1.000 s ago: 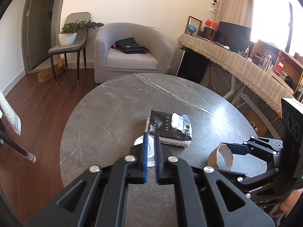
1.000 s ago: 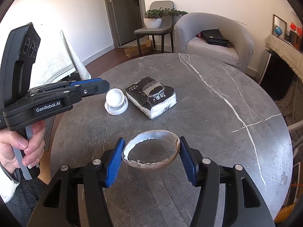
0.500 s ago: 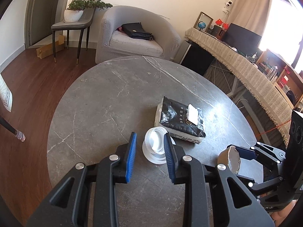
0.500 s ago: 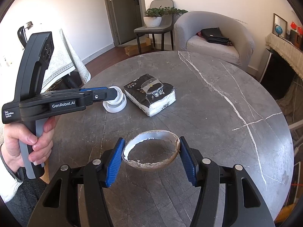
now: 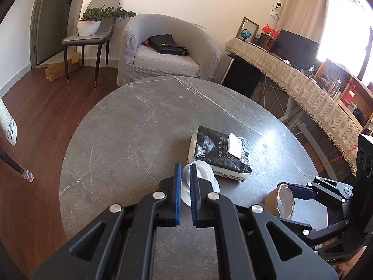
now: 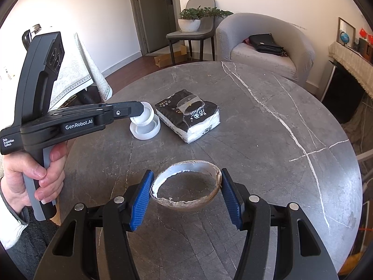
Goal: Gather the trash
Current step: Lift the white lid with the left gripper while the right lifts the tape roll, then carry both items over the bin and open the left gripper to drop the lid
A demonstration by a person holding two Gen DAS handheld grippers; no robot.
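Note:
A small white plastic cup (image 5: 202,170) stands in a white lid or saucer (image 6: 145,130) on the round grey marble table (image 5: 130,135). My left gripper (image 5: 184,170) is shut on the cup's near rim; the right wrist view shows it gripping the tilted cup (image 6: 145,113). My right gripper (image 6: 186,184) is shut on a torn brown paper bowl with white lining (image 6: 186,187), held just above the table; the bowl also shows in the left wrist view (image 5: 281,201). A black and white tissue pack (image 5: 220,156) lies right beside the cup.
A grey armchair (image 5: 163,53) with a black bag stands past the table's far edge. A chair with a potted plant (image 5: 93,23) is at the back left. A long cloth-covered desk (image 5: 291,79) runs along the right. Wooden floor lies to the left.
My left gripper opened, moved forward around the white cup's rim, then closed on it and tilted it. My right gripper has held still with the bowl.

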